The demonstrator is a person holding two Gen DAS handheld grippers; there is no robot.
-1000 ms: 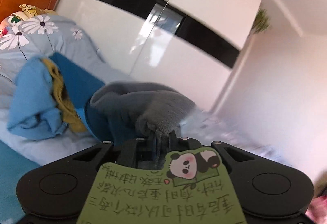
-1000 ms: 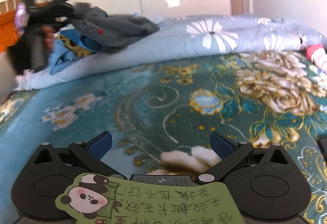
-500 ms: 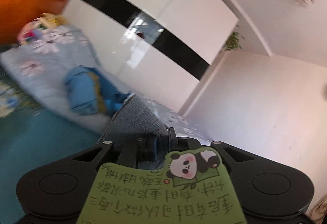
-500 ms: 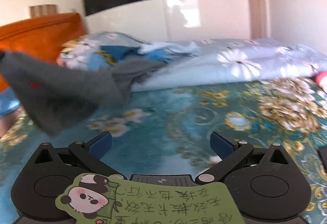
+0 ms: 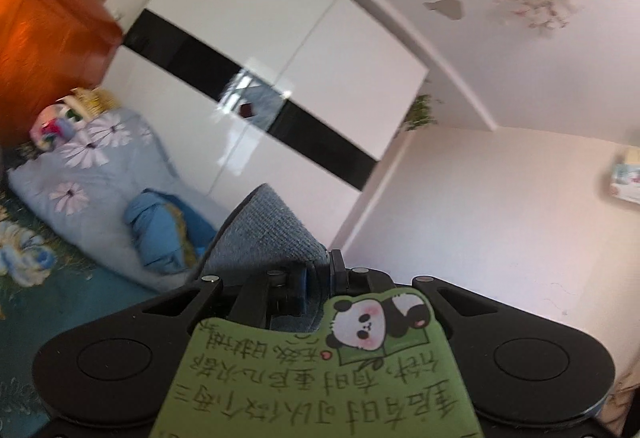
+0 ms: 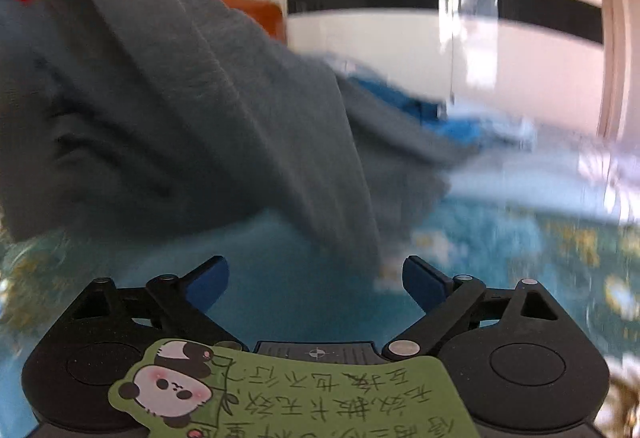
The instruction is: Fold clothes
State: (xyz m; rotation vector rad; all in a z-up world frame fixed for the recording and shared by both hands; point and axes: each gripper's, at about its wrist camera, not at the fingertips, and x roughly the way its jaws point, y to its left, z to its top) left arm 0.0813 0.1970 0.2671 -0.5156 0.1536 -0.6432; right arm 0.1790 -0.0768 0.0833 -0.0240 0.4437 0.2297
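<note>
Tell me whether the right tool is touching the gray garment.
Apart. In the right wrist view the right tool has its jaws spread and closing on nothing; the gray garment hangs beyond them, with teal bedspread showing between the pads.

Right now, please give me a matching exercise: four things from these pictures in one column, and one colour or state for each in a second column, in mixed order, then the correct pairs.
Things:
1. left hand-held gripper
2. right hand-held gripper
3. wooden headboard
4. crumpled cloth pile on the floral quilt

Descriptions:
A. orange-brown
B. blue
C. shut on the grey knitted garment
D. jaws apart, closing, nothing between them

Pairs: 1-C, 2-D, 3-A, 4-B
</note>
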